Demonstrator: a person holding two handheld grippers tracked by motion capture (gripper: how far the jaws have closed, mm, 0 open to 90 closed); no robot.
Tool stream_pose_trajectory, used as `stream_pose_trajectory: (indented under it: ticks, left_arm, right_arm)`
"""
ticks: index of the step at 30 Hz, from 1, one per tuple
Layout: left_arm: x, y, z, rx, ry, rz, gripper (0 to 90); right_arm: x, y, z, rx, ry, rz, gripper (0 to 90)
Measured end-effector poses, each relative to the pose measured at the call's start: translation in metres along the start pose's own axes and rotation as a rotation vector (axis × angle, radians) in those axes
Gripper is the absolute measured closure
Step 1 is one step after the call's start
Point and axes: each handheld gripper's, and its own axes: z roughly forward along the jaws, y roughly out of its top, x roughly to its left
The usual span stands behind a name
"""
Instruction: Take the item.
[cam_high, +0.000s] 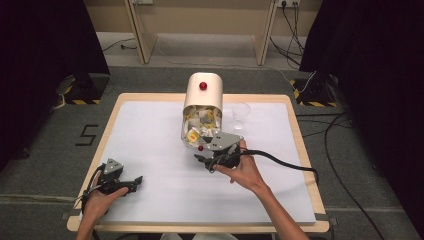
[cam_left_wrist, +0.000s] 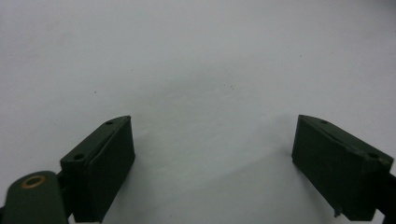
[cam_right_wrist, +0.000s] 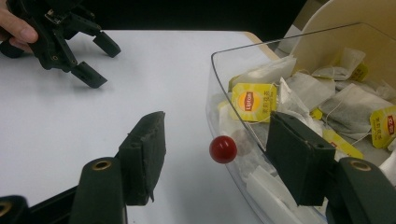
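Note:
A cream bin (cam_high: 202, 95) stands at the back of the table, its clear front flap (cam_high: 192, 137) swung down over a heap of tea bags (cam_high: 200, 122). The flap carries a small red knob (cam_high: 200, 148). My right gripper (cam_high: 202, 159) is at that flap. In the right gripper view the red knob (cam_right_wrist: 223, 149) hangs between the jaws of my right gripper (cam_right_wrist: 218, 127), which stands open without touching it, and yellow-tagged tea bags (cam_right_wrist: 254, 100) lie behind the clear wall (cam_right_wrist: 219, 79). My left gripper (cam_high: 135, 182) rests low at the table's front left, open with nothing in it (cam_left_wrist: 212, 140).
A clear plastic cup (cam_high: 241, 115) stands just right of the bin. A second red knob (cam_high: 203, 85) sits on the bin's top. White sheet (cam_high: 150, 140) covers the wooden table. My left gripper (cam_right_wrist: 100, 60) lies far left in the right gripper view.

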Motion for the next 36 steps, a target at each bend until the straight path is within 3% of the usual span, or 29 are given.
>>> stream_pose_trajectory:
  ticks: [10,14,21,27,36]
  left_arm:
    - [0.0,0.0,0.0,0.0,0.0,-0.001,12.0]
    - [0.0,0.0,0.0,-0.001,0.0,-0.001,12.0]
    - [0.0,0.0,0.0,-0.001,0.0,-0.001,12.0]
    - [0.0,0.0,0.0,0.0,0.001,0.0,12.0]
    - [0.0,0.0,0.0,0.0,0.001,-0.001,11.9]
  right_arm:
    - [0.0,0.0,-0.001,0.005,0.003,0.001,38.9]
    - [-0.002,0.003,-0.003,-0.027,0.012,0.028,37.6]
    - [-0.008,0.006,-0.003,-0.049,-0.027,0.039,37.5]
    - [-0.02,0.012,-0.006,-0.07,-0.071,0.08,41.3]
    - [-0.032,0.015,0.002,-0.057,-0.113,0.127,47.0]
